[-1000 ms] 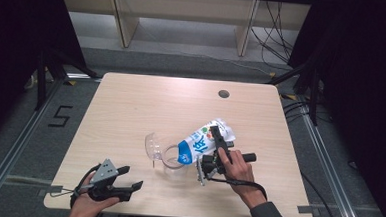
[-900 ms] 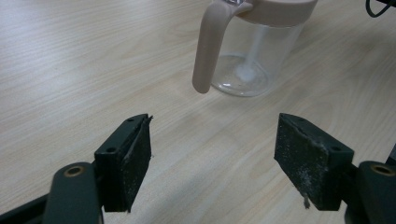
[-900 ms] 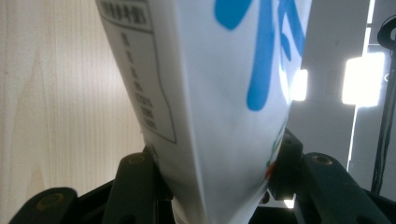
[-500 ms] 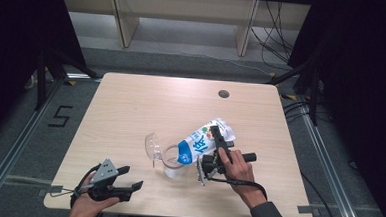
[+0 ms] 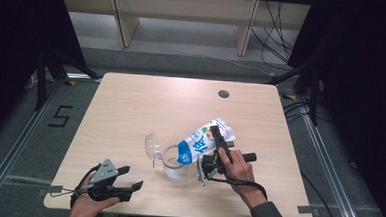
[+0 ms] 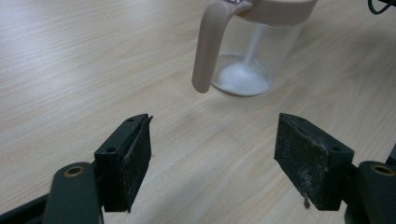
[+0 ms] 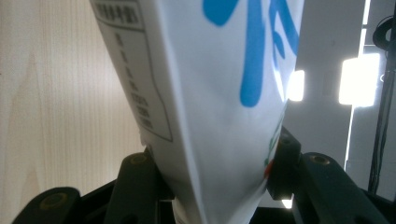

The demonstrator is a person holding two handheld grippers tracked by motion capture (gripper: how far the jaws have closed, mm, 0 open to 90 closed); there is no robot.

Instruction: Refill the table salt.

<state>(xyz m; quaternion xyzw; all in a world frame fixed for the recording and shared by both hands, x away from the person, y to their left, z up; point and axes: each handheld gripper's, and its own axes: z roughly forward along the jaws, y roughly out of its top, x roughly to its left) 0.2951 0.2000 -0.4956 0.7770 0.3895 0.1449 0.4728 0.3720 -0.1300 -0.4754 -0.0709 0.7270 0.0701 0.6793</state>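
My right fingers (image 5: pixel 218 140) pinch the tilted bag (image 5: pixel 202 141) over the jug (image 5: pixel 174 160); left fingers (image 5: pixel 129 180) spread, empty, above the surface (image 5: pixel 146 106).

White-blue pouch (image 5: pixel 203 141) tilted over clear pitcher (image 5: pixel 173 161), powder inside.

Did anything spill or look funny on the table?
No spill shows. The white-and-blue bag is tipped on purpose by the right gripper, and a thin white stream runs into the clear plastic jug with a beige handle, piling at its bottom. The left gripper rests open nearby on the wooden table.
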